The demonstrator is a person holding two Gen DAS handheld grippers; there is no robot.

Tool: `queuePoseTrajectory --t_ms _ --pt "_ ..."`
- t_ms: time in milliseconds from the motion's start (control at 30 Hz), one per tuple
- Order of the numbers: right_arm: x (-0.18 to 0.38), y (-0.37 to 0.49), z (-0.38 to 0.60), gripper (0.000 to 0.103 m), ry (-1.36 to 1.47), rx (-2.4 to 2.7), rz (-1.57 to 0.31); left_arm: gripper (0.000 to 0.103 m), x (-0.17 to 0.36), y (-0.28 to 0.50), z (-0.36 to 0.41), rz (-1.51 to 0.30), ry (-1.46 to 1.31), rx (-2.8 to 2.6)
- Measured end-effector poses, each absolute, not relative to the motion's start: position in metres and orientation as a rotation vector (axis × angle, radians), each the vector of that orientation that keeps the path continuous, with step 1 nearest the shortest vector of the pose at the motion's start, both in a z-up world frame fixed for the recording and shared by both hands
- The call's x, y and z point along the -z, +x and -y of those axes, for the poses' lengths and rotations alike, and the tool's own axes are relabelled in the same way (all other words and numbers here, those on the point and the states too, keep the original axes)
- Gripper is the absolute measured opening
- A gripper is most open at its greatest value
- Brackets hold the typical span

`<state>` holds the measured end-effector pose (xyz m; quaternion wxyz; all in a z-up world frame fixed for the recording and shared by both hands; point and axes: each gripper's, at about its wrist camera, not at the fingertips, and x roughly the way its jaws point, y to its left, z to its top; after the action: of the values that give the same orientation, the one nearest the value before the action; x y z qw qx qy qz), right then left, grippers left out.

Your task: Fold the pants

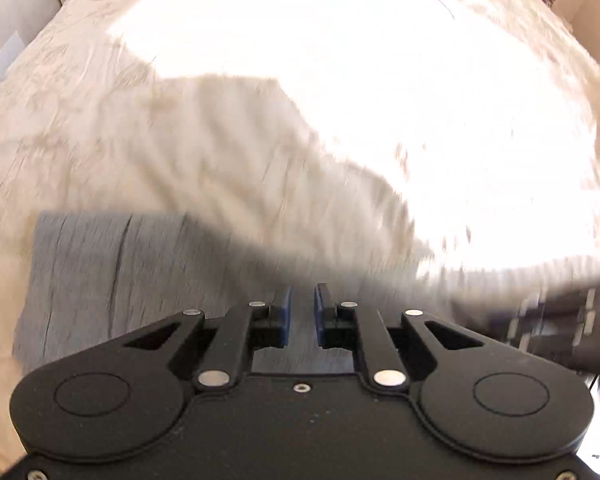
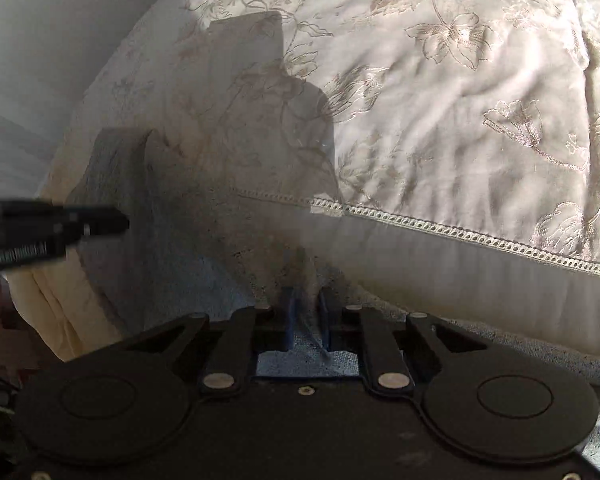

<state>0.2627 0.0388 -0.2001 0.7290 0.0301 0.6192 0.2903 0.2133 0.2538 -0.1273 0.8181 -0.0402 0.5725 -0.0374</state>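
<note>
No text, label, brand, number or sign can be read in either view; both pictures are blurred and carry no writing.

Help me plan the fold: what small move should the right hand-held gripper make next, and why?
Probably lift the right hand-held gripper a little: its pads seem pinched on the edge of the pants, while the rest lies on the bed.
</note>
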Motion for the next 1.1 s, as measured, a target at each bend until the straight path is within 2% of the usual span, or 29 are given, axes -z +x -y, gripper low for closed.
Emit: queuePoseTrajectory --t_ms 167,300,367,500,567,800,967,1100 --pt "0.206 0.236 -0.049 0.013 -0.040 -0.664 -1.335 0.020 0.157 0.268 -0.240 -1.284 -0.072 0.087" --pt "0.204 0.233 -0.043 0.016 0.005 -0.650 -1.327 0.020 0.198 0.250 -0.241 -1.434 -0.056 0.107" --pt "0.204 0.239 -0.037 0.016 0.056 -0.643 -1.331 0.020 0.201 0.221 -0.241 -1.378 0.005 0.127" --pt "0.202 0.250 -0.027 0.026 0.162 -0.664 -1.365 0.019 0.196 0.173 -0.238 -1.265 0.083 0.164" --pt "0.202 0.253 -0.025 0.027 0.185 -0.664 -1.373 0.019 0.195 0.160 -0.237 -1.234 0.091 0.163" --pt "0.197 0.297 -0.029 0.031 0.440 -0.663 -1.404 0.019 0.195 0.162 -0.248 -1.182 0.027 0.130" --pt "0.216 0.306 -0.058 0.032 0.376 -0.696 -1.504 0.019 0.187 0.158 -0.251 -1.161 0.028 0.149" --pt "0.212 0.293 -0.082 0.032 0.326 -0.767 -1.462 0.020 0.171 0.144 -0.263 -1.157 0.005 0.175"
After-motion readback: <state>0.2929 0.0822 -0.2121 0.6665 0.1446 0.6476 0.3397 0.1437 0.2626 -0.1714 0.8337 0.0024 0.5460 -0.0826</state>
